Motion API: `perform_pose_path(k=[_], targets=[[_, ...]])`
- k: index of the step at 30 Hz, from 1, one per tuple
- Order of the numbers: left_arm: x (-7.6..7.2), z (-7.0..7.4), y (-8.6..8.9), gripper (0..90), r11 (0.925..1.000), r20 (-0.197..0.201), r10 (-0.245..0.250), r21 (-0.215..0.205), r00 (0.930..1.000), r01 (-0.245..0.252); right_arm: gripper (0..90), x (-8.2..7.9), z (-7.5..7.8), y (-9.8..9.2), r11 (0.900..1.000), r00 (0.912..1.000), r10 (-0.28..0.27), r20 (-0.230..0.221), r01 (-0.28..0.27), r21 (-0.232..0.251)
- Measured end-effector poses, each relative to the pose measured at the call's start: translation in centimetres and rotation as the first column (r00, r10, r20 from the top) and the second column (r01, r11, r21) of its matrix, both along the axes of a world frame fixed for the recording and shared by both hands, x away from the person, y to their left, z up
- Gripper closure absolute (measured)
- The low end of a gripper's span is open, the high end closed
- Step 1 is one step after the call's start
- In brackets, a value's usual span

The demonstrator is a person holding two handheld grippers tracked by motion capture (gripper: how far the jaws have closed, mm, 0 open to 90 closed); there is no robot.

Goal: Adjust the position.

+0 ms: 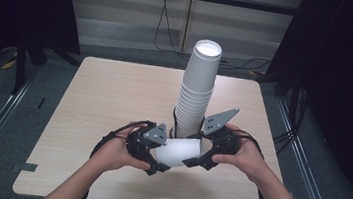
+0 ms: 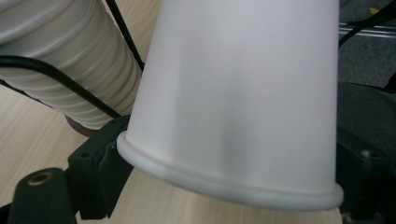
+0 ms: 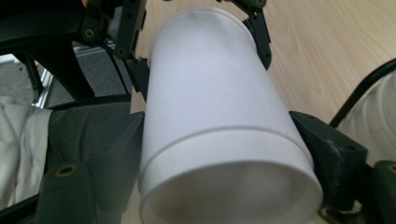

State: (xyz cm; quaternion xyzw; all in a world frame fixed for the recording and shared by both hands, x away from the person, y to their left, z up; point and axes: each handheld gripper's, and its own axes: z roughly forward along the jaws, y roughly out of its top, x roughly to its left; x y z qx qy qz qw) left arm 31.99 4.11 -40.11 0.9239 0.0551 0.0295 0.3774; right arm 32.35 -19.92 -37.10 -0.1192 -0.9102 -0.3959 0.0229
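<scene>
A single white paper cup (image 1: 178, 151) lies on its side just above the table, held between both grippers in front of a tall stack of white paper cups (image 1: 196, 96). My left gripper (image 1: 155, 155) is shut on the cup's rolled rim end (image 2: 233, 93), one jaw on each side of it. My right gripper (image 1: 198, 157) is shut on the base end of the cup (image 3: 210, 102). In the right gripper view the left gripper's jaws flank the far end of the cup. The stack (image 2: 60, 60) stands upright just behind the grippers.
The light wooden table (image 1: 114, 97) has bare surface to the left, right and behind the stack. Black cables (image 2: 70, 84) trail past the base of the stack. Dark curtains and floor rails line both sides.
</scene>
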Motion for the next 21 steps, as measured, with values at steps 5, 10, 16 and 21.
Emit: perform_pose_path(k=[5, 10, 16, 21], targets=[[-0.1, 0.1, 0.1, 13.5, 0.9992, -0.003, 0.006, 0.039, 1.0000, -0.006, 15.3, 0.0, 0.2, -0.2, 0.999, 0.9997, -0.004, 0.023, 0.005, -0.044], [-0.2, 0.2, -0.1, 13.5, 0.9953, -0.006, 0.015, 0.096, 0.9999, -0.014, 14.3, -0.2, 0.7, 0.1, 0.993, 0.9988, 0.022, 0.044, -0.017, -0.113], [-0.4, 0.4, -0.7, 13.5, 0.9892, -0.021, 0.004, 0.146, 0.9998, -0.001, 14.3, -0.6, 1.3, 0.8, 0.971, 0.9947, 0.056, 0.086, -0.034, -0.239], [-0.4, 0.4, -0.9, 13.5, 0.9869, -0.024, 0.006, 0.161, 0.9997, -0.002, 14.3, -0.8, 1.5, 1.4, 0.953, 0.9913, 0.090, 0.095, -0.058, -0.297]])
